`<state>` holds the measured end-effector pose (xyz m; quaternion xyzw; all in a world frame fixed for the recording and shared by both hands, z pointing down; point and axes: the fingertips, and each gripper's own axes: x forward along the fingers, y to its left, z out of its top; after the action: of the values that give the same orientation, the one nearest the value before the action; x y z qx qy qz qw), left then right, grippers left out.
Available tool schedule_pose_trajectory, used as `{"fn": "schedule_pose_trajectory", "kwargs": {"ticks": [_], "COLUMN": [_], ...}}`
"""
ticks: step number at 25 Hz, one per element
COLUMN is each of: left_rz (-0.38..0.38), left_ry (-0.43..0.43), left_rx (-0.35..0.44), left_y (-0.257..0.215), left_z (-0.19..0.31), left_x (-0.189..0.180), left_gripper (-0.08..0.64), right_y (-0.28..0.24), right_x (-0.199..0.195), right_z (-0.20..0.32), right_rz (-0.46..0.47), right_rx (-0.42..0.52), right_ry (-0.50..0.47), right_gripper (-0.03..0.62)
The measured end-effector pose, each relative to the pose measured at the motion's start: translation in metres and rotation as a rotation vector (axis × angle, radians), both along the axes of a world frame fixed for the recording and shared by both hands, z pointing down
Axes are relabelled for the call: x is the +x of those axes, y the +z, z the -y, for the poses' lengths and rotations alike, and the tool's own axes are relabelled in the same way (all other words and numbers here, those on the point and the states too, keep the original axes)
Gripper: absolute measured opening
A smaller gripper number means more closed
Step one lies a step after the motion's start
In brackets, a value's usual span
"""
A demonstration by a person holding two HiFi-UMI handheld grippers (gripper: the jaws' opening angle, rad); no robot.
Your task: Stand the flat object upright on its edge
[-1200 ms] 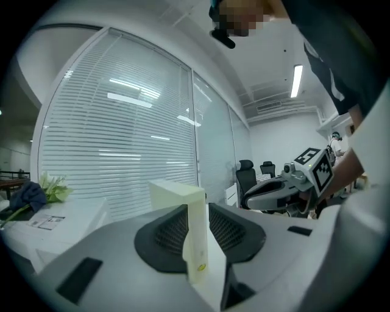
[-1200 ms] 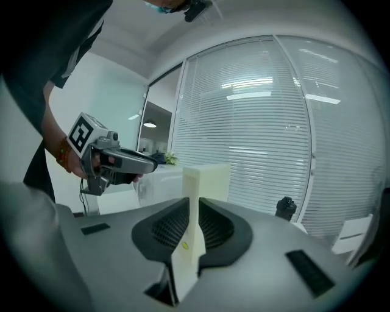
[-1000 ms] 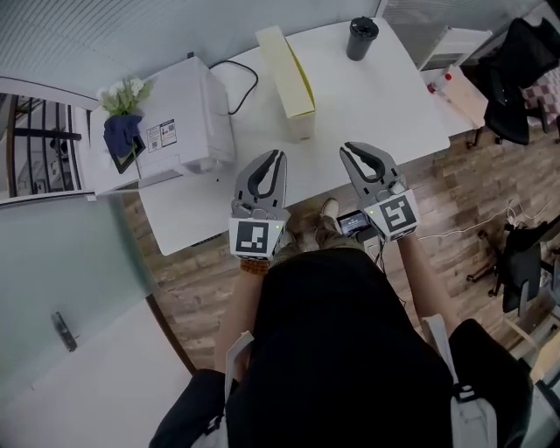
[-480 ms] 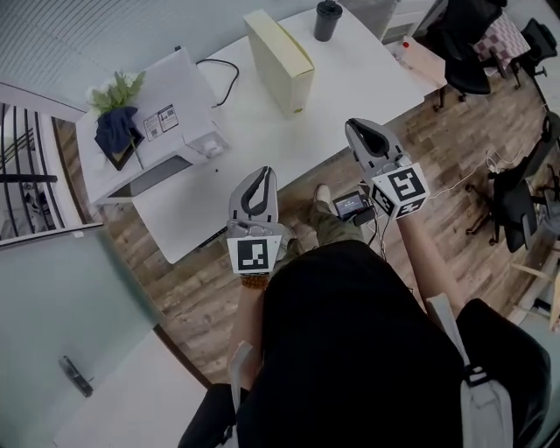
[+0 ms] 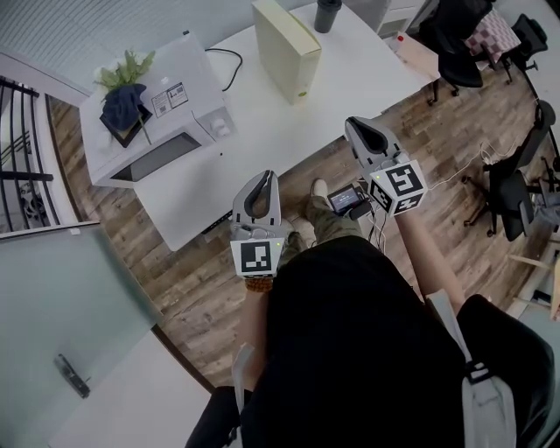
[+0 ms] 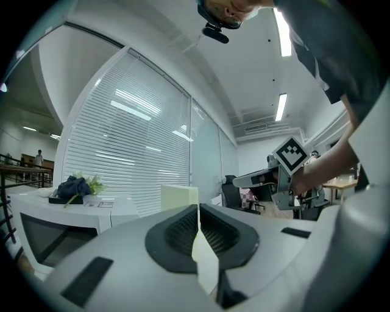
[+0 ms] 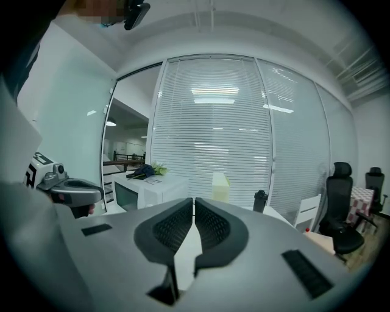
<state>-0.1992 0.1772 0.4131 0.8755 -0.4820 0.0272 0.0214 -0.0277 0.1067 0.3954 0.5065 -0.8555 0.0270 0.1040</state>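
Observation:
A pale yellow flat box (image 5: 287, 48) stands upright on its edge at the far part of the white table (image 5: 262, 122); it also shows as the box (image 6: 178, 196) in the left gripper view and the box (image 7: 220, 186) in the right gripper view. My left gripper (image 5: 262, 179) is shut and empty, held over the wooden floor short of the table's near edge. My right gripper (image 5: 359, 127) is shut and empty too, off the table's near right corner. Both point towards the table, well away from the box.
A white microwave (image 5: 153, 105) with a plant (image 5: 127, 68) and a dark cloth on top fills the table's left side. A dark cup (image 5: 326, 13) stands behind the box. Office chairs (image 5: 507, 188) and cables lie to the right on the floor.
Both grippers have drawn back from the table's front edge and now hang over the floor. The table and box sit farther away in the head view.

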Motion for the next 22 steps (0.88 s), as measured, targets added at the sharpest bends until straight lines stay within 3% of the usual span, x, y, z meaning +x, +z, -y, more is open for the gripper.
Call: {"fn": "schedule_pose_trajectory", "kwargs": {"ticks": [12,22], "left_rz": [-0.051,-0.040], "left_ry": [-0.030,-0.073], "left_rx": [-0.001,-0.009], "left_y": [0.001,0.004], "left_z": [-0.006,0.001], "left_x": [-0.009,-0.018], "left_gripper": [0.015,0.015], "right_y": [-0.005,0.001], "right_x": [-0.017,-0.020], "right_z": [-0.012,0.001], "right_rz": [-0.067,-0.068], "right_rx": [0.001,0.000], "right_ry": [-0.029,-0.054], "right_gripper": [0.012,0.012]}}
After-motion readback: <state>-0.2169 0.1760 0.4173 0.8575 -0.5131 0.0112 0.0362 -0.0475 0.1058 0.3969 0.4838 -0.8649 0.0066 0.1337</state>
